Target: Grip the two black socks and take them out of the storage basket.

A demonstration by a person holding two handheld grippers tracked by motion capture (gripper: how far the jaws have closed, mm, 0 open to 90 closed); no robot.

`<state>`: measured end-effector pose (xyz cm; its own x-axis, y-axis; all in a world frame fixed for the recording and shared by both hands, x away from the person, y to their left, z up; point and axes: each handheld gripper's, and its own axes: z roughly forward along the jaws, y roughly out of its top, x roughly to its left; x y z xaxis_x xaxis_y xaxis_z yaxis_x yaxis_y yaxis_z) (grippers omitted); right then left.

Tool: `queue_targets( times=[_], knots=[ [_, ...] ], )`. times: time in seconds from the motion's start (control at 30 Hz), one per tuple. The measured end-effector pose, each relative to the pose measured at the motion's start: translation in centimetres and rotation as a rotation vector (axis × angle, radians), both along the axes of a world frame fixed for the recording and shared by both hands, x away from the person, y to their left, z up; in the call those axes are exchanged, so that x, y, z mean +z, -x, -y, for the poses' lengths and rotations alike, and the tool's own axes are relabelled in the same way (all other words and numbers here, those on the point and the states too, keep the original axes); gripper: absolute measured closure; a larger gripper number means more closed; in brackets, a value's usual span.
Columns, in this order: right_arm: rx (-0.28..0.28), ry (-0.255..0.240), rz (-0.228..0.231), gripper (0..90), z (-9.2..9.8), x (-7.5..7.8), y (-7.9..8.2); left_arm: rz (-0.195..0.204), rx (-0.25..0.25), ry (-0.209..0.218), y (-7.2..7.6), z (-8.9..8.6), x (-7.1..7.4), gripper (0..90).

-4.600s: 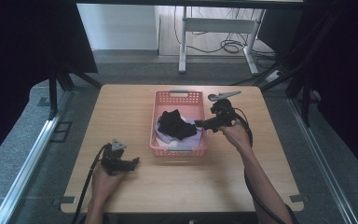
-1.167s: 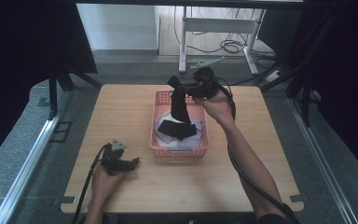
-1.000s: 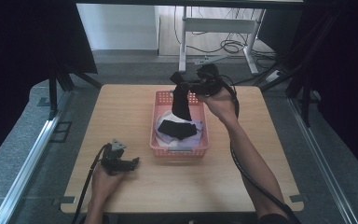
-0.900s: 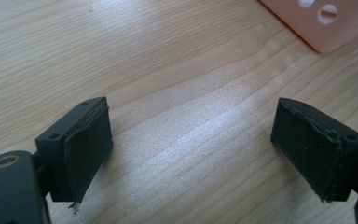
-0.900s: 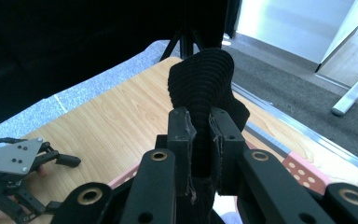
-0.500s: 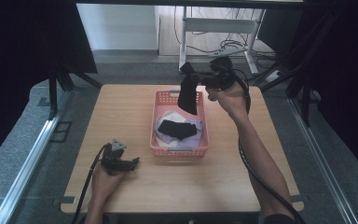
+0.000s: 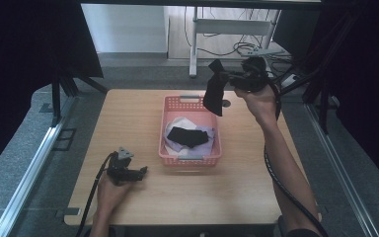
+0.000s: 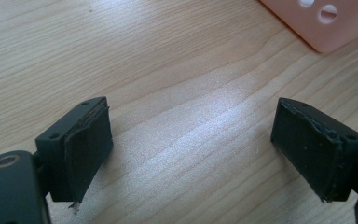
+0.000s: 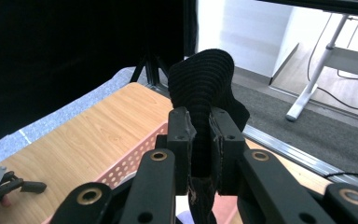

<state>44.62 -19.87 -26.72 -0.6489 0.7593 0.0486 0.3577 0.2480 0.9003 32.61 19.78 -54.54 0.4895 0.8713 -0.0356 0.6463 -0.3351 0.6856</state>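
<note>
My right gripper [image 7: 225,77] is raised high over the table's far right, shut on a black ribbed sock [image 7: 213,90] that dangles above the pink basket's [image 7: 189,157] far right corner. The right gripper view shows the black sock [image 9: 203,88] pinched between the jaws of the right gripper [image 9: 203,140]. Another black garment [image 7: 186,136] lies in the basket on white and lilac cloth [image 7: 177,124]. At the front left, my left gripper [image 7: 140,173] rests on the table [image 7: 128,113], open; in the left gripper view the left gripper [image 8: 193,149] holds nothing, over bare wood.
A corner of the pink basket [image 8: 328,23] shows at the upper right of the left gripper view. Dark curtains flank the table, and a white desk frame [image 7: 227,24] with cables stands behind it. A cable trails from each gripper.
My right gripper has lifted the black sock out of the basket and carried it up and to the right. The left gripper has stayed still.
</note>
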Motion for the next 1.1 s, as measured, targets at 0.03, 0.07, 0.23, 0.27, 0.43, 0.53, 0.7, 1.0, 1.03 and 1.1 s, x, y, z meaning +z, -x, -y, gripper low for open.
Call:
queue_targets(
  times=[0.03,0.07,0.23,0.27,0.43,0.53,0.7,1.0,1.03,1.1],
  knots=[
    [-0.015,0.001,-0.001,79.5,0.6,-0.1,0.0,0.001,0.000,0.000,0.0,0.0,0.0,12.1],
    [-0.024,0.000,-0.002,79.5,1.0,-0.2,0.0,0.001,0.000,0.000,0.0,0.0,0.0,12.1],
    [-0.066,-0.002,-0.004,79.5,3.0,-0.4,0.1,0.002,-0.002,-0.002,0.0,0.0,0.0,12.1],
    [-0.074,-0.004,-0.005,79.5,3.2,-0.4,0.1,0.002,-0.002,-0.002,0.0,0.0,0.0,12.1],
    [-0.114,0.002,0.001,79.5,5.1,-0.7,0.3,0.001,-0.002,-0.001,0.0,0.0,0.0,12.1],
    [-0.130,0.005,-0.005,79.3,6.1,-1.0,0.4,0.001,-0.001,-0.002,0.0,0.0,0.0,12.1],
    [-0.167,0.010,-0.016,79.3,7.9,-2.1,0.6,0.004,-0.001,-0.001,0.0,0.0,0.0,12.1],
    [-0.232,0.042,-0.033,79.3,10.3,-5.2,0.9,0.002,-0.004,-0.005,0.0,0.0,0.0,12.1],
    [-0.236,0.046,-0.037,79.3,10.5,-5.7,0.9,0.001,-0.003,-0.004,0.0,0.0,0.0,12.1],
    [-0.249,0.055,-0.050,79.3,10.9,-6.7,0.9,0.001,-0.003,-0.004,0.0,0.0,0.0,12.1]
  ],
)
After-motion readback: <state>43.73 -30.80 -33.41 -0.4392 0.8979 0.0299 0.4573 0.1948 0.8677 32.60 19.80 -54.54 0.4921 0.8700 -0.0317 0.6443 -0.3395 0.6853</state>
